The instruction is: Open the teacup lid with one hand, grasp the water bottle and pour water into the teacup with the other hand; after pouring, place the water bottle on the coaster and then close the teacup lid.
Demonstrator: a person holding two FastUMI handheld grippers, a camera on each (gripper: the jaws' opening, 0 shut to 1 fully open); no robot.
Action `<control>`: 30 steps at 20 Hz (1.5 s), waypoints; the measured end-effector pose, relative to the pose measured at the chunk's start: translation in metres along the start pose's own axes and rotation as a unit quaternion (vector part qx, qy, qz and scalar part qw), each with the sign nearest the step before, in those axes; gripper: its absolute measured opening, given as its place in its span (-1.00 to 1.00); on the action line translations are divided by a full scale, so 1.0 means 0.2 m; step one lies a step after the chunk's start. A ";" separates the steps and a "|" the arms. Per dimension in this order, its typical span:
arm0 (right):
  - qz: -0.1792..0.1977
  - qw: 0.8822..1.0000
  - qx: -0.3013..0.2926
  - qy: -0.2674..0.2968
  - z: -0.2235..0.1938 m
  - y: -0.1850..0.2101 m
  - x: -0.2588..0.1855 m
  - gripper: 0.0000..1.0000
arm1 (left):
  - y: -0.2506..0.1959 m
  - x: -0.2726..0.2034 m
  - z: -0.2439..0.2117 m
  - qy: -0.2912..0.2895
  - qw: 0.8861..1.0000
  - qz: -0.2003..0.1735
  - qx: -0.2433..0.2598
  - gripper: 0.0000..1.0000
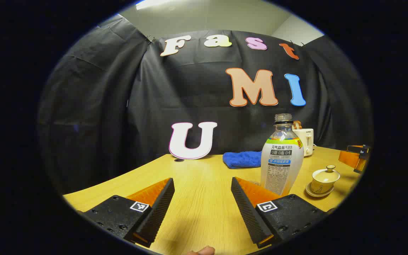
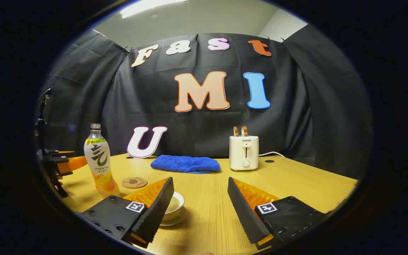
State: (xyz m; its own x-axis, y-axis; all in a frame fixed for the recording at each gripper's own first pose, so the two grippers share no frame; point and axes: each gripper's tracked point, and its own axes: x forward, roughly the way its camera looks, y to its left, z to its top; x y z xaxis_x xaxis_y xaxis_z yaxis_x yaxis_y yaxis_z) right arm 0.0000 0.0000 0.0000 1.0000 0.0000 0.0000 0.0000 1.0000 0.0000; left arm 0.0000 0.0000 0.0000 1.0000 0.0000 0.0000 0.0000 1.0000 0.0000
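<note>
Nothing done yet: lid (image 1: 330, 168) on cup (image 1: 325, 180), bottle (image 1: 282, 157) standing untouched, coaster (image 2: 134, 182) bare. Both grippers (image 1: 203, 198) (image 2: 200, 198) spread wide, empty. All steps left.

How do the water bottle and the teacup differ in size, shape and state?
The water bottle is tall and narrow; the teacup is low and round. The bottle has no cap; the teacup's lid is on. The bottle stands directly on the table; the teacup sits on a saucer. Both are upright.
</note>
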 end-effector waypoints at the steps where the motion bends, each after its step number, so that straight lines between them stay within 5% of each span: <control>1: -0.003 1.000 0.000 -0.001 0.00 0.00 0.00 0.86 | 0.00 0.00 -0.01 0.002 1.000 0.000 0.000 0.88; 5: -0.008 1.000 0.000 -0.001 0.00 -0.01 0.00 1.00 | -0.01 0.01 -0.02 0.001 1.000 -0.007 -0.002 0.89; 6: -0.008 1.000 0.000 -0.001 0.00 -0.01 0.01 0.86 | -0.01 0.01 -0.02 0.001 1.000 -0.005 -0.001 0.88; 30: 0.013 1.000 0.002 0.002 -0.01 0.01 0.02 0.96 | -0.01 0.03 -0.03 0.000 1.000 -0.002 -0.003 0.89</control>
State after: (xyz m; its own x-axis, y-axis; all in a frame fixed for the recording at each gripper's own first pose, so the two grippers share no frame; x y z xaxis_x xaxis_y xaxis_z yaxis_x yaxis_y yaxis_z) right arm 0.0048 0.0024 -0.0015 0.9997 0.0258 -0.0030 -0.0258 0.9997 0.0031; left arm 0.0052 -0.0011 -0.0064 1.0000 -0.0036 -0.0008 0.0036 1.0000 -0.0054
